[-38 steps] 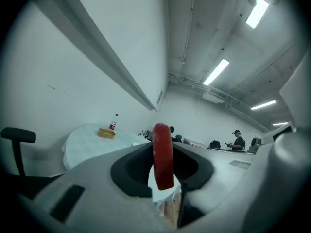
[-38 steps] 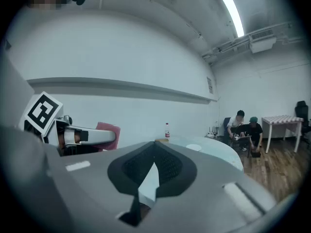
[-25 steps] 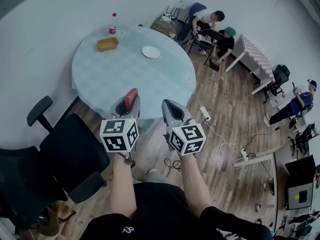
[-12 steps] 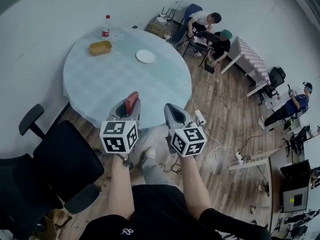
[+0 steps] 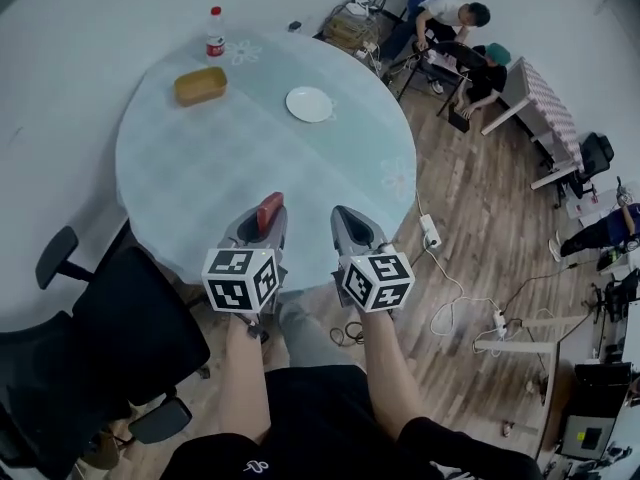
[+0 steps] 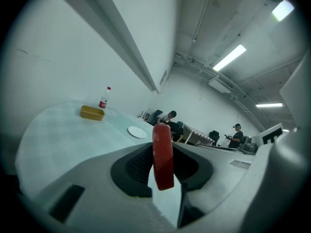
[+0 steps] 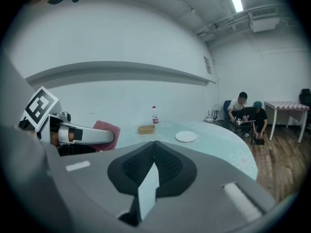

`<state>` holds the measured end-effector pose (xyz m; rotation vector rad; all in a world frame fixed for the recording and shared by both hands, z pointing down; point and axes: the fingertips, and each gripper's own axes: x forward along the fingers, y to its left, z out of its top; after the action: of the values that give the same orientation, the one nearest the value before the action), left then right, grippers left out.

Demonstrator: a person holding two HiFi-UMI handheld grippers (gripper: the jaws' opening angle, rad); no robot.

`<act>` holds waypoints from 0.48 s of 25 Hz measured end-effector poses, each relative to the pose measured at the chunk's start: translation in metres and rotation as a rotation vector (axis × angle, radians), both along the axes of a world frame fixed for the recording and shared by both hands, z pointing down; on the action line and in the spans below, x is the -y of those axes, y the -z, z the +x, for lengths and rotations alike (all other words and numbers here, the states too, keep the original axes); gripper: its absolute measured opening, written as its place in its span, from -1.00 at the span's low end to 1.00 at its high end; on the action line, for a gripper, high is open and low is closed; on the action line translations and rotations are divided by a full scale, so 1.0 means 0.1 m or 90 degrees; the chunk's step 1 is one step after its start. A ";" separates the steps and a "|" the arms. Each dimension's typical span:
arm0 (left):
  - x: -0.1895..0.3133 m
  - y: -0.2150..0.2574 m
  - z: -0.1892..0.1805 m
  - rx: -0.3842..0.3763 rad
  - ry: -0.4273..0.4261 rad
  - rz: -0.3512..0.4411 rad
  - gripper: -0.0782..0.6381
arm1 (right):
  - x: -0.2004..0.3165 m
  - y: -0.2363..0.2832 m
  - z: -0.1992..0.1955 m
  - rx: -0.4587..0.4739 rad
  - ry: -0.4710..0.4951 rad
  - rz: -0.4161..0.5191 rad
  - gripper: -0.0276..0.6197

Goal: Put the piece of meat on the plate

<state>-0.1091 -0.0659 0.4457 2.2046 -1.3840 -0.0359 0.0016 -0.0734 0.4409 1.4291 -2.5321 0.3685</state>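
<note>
A flat red piece of meat (image 6: 163,159) stands on edge between the jaws of my left gripper (image 6: 163,149), which is shut on it. In the head view the meat (image 5: 269,211) and left gripper (image 5: 264,224) hang over the near edge of the round table (image 5: 180,178). My right gripper (image 5: 347,224) is beside it, shut and holding nothing, its jaws meeting at the tips (image 7: 154,147). The white plate (image 5: 309,104) lies empty on the far right part of the table, well ahead of both grippers; the plate (image 6: 137,132) also shows in the left gripper view.
A yellow container (image 5: 200,85) and a red-labelled bottle (image 5: 215,34) stand at the table's far side. Black office chairs (image 5: 130,318) are at my left. People sit at a desk (image 5: 470,48) at the back right. A power strip and cables (image 5: 432,236) lie on the wooden floor.
Both grippers have moved forward and lower, from in front of the table to over its near edge. The table and plate appear closer. The meat stays in the left gripper.
</note>
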 end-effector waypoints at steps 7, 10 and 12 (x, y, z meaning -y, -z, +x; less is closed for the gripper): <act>1.10 -0.52 0.67 -0.035 -0.050 -0.102 -0.52 | 1.36 -0.62 0.59 0.039 -0.053 -0.097 -0.88; 1.54 -0.59 0.79 -0.042 -0.046 -0.129 -0.52 | 1.88 -0.58 0.71 0.060 -0.055 -0.092 -0.88; 1.73 -0.72 0.81 -0.010 -0.045 -0.156 -0.52 | 2.04 -0.63 0.70 0.072 -0.042 -0.101 -0.88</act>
<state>-0.0279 -0.2394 0.5174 2.0428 -1.2299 0.1351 0.0720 -0.2775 0.5034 1.4712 -2.4810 0.6641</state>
